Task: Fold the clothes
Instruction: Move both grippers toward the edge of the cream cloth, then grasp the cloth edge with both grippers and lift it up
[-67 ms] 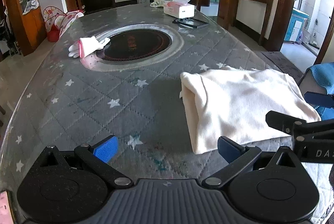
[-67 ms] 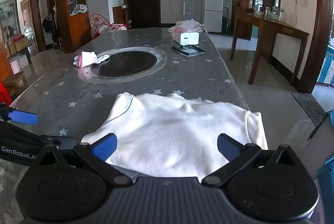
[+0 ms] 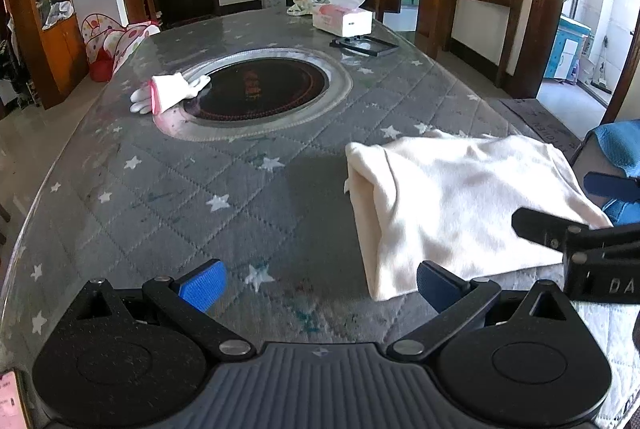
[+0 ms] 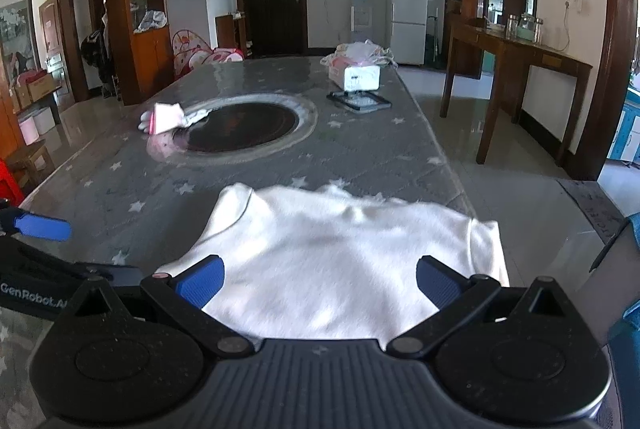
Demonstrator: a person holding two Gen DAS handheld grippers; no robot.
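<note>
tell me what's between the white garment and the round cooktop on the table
Nothing: only bare star-print table cover lies between the white garment and the round cooktop, seen in both wrist views.

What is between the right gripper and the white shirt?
Nothing visible. The right gripper is open directly over the white shirt, with only cloth between its fingers. The left gripper is off to the side.

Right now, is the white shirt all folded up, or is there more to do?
Partly done. The white shirt lies on the grey table with one side already folded in. Nothing is in hand: the left gripper and the right gripper are both open and empty. It still looks wide, so more folds probably remain.
</note>
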